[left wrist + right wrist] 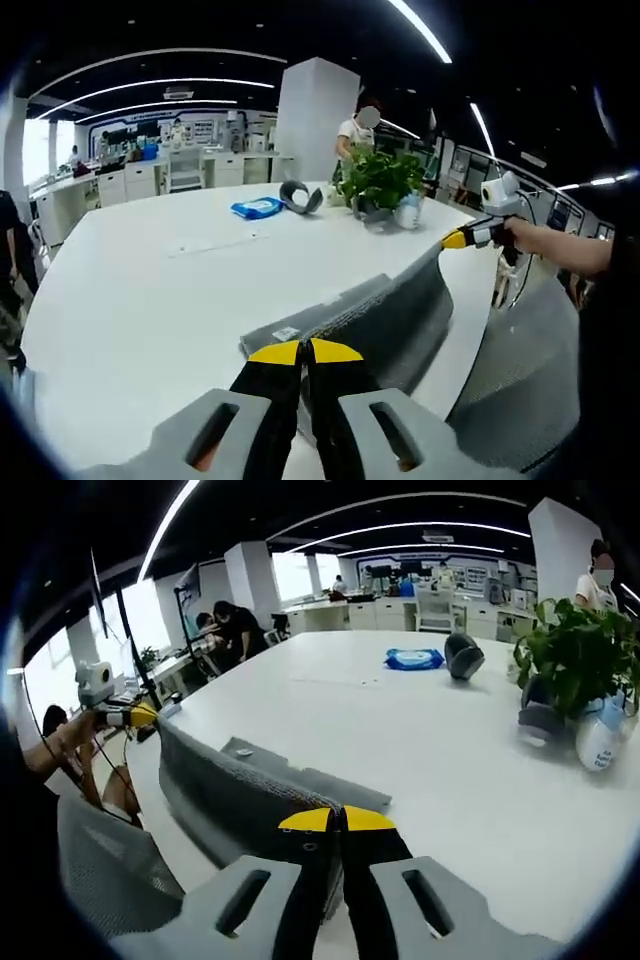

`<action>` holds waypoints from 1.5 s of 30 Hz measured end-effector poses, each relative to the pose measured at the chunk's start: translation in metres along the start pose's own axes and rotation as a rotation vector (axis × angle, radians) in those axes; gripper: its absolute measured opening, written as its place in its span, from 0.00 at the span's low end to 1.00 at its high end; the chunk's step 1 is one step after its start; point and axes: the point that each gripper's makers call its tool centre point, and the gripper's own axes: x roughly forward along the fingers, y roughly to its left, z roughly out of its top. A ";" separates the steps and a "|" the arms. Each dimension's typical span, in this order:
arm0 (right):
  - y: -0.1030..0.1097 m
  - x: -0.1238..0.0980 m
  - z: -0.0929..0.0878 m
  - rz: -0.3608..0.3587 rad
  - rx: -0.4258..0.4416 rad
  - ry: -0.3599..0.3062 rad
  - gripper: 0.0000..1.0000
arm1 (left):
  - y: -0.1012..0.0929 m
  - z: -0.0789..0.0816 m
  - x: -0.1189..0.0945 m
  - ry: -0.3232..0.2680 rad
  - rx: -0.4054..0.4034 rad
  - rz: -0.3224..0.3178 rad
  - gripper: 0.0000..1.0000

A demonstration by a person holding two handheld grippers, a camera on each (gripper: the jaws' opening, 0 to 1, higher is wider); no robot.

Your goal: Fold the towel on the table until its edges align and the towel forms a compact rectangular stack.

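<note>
The grey towel (370, 320) lies at the near edge of the white desk (150, 300), and both grippers have a corner of it. In the left gripper view the left gripper (305, 352) has its yellow-tipped jaws closed together on the towel's near edge, and the cloth runs up from there in a raised, stretched band to the right gripper (455, 239), which pinches the far corner above the desk edge. The right gripper view gives the mirror picture: the right gripper's own jaws are closed on the cloth, and the left gripper (143, 715) holds the other end off to the side, beyond the desk's edge.

Part of the towel already rests flat on the desk, with a small label (286, 334) showing on it. The lifted part stands up like a low wall along one long edge, so a fold looks to be in hand rather than finished. I judge the task to be at an early or middle stage: the raised edge has yet to be carried over and laid down on the flat part, the edges matched, and probably one or more folds made after that to get a compact stack.

Further back stand a potted plant (380, 182), a blue packet (257, 208) and a grey curved object (301, 196), all well apart from the towel
</note>
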 end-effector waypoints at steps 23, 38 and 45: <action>-0.020 0.032 0.001 0.027 0.023 0.078 0.00 | 0.028 -0.008 0.039 0.083 0.095 0.021 0.02; -0.036 0.055 0.000 0.000 0.001 0.140 0.00 | 0.044 -0.004 0.066 0.098 0.108 0.012 0.02; -0.048 0.078 -0.015 0.000 0.021 0.198 0.00 | 0.053 -0.025 0.090 0.171 0.130 0.014 0.02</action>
